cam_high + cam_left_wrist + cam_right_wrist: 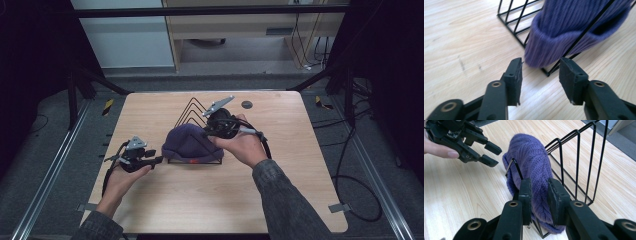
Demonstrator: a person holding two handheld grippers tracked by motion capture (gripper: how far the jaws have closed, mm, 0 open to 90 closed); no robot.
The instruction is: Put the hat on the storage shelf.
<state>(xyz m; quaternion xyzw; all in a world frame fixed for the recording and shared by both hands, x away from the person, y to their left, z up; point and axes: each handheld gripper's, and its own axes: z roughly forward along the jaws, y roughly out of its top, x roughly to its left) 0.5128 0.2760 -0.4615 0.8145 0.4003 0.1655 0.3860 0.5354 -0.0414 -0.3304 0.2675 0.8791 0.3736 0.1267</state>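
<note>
A purple hat [187, 142] sits at the centre of the high view, draped over a black wire rack [192, 111] on the table [210, 200]. The right gripper [212, 131], just right of centre there, has its jaws narrowly set and pinching the knit: in the right gripper view the hat [531, 162] bulges between the two pads, low in the middle of the frame, with the rack [584, 165] rising at right. The left gripper [159, 160], left of centre in the high view, has parted jaws with nothing between them; in the left gripper view the hat's [564, 32] brim hangs just beyond the fingertips, upper right, over the rack [516, 22].
</note>
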